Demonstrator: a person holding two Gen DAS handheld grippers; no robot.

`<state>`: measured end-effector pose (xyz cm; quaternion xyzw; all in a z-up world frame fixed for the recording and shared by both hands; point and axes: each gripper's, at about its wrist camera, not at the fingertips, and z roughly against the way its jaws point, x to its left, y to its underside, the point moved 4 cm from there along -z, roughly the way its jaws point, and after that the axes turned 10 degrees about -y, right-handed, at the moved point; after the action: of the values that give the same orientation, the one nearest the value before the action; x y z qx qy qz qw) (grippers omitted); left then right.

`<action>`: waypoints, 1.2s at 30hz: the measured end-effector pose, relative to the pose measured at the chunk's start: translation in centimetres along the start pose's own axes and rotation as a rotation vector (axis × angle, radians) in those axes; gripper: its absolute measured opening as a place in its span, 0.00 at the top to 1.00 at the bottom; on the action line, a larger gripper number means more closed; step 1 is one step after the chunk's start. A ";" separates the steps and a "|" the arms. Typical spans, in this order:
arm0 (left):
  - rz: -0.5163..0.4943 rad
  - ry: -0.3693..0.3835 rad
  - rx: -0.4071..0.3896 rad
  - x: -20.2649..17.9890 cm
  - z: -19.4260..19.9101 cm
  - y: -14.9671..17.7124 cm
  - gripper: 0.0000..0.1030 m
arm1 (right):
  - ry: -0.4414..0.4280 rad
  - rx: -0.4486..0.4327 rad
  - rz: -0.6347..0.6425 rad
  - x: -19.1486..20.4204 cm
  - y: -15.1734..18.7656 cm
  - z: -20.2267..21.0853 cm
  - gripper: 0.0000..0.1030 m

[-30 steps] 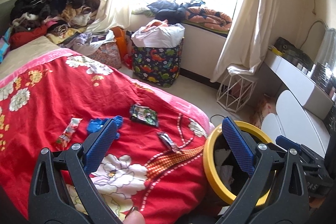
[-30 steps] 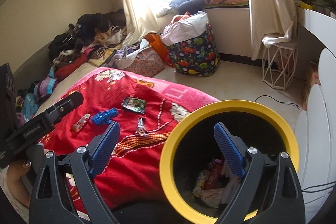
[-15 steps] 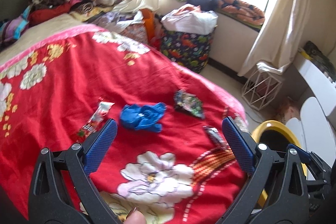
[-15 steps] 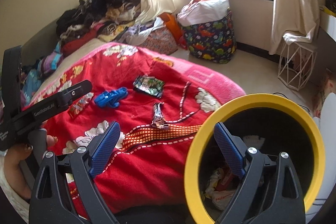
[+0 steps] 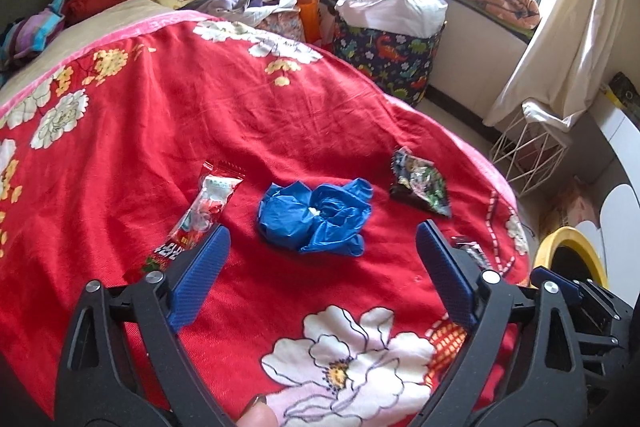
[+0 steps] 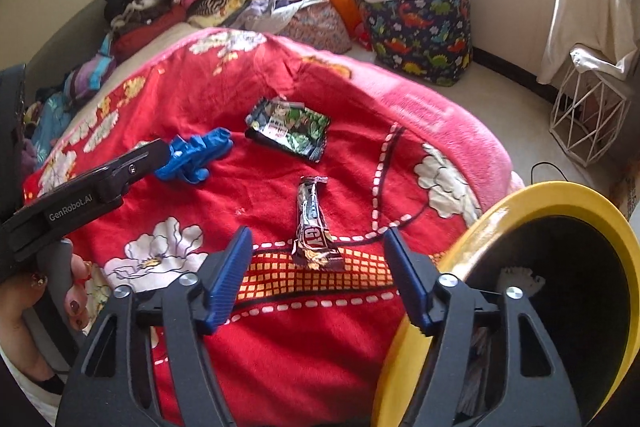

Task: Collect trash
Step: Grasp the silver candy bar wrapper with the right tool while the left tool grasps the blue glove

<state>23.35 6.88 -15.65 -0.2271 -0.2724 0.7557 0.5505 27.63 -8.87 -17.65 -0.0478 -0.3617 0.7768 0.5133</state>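
Both hand-held grippers are hovering, jaws spread wide and holding nothing, over a red floral blanket (image 5: 280,115). Ahead of the left gripper (image 5: 320,259), a crumpled blue glove (image 5: 316,219) is lying between a red-and-white candy wrapper (image 5: 200,215) and a dark green snack packet (image 5: 420,183). Before the right gripper (image 6: 320,259), a brown bar wrapper (image 6: 314,227) showing the letters "GY" is resting on the blanket's orange grid pattern. Beside the bed, a yellow-rimmed bin (image 6: 560,199) is holding scraps. "GenRobot.AI" is showing on the left gripper's body in the right wrist view. A dinosaur-print basket (image 6: 424,31) is standing by the window.
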 end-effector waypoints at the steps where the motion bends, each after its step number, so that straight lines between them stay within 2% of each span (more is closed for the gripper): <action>1: 0.000 -0.004 0.004 0.0 -0.3 0.0 0.20 | 0.006 0.014 0.002 0.0 0.0 -0.5 0.43; 6: 0.007 -0.019 0.027 0.2 -1.5 0.1 0.24 | 0.010 0.074 0.005 -0.1 -0.3 -2.4 0.58; 7: 0.010 -0.019 0.032 0.2 -1.8 0.1 0.26 | 0.014 0.094 0.005 -0.1 -0.3 -2.9 0.66; 9: 0.012 -0.023 0.037 0.2 -2.1 0.1 0.28 | 0.006 0.120 0.000 -0.1 -0.1 -3.6 0.75; 15: 0.010 -0.034 0.052 0.0 -2.9 0.2 0.39 | -0.042 0.114 0.015 1.2 0.8 -3.2 0.76; 19: 0.003 -0.046 0.061 -0.1 -3.3 0.4 0.57 | -0.081 0.098 0.005 2.2 1.9 -2.0 0.76; 25: -0.009 -0.027 0.062 -0.3 -2.8 0.6 0.84 | -0.131 0.060 -0.031 3.1 3.1 0.0 0.77; 28: -0.010 -0.003 0.053 -0.5 -2.1 0.8 0.90 | -0.148 0.039 -0.051 3.2 3.2 1.2 0.77; 36: -0.033 0.069 0.015 -1.4 1.3 1.4 0.92 | -0.164 -0.015 -0.066 3.4 3.3 3.9 0.77</action>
<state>21.94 4.95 -15.60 -0.2444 -0.2512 0.7404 0.5736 21.78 -8.72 -15.76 0.0240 -0.4097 0.7581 0.5069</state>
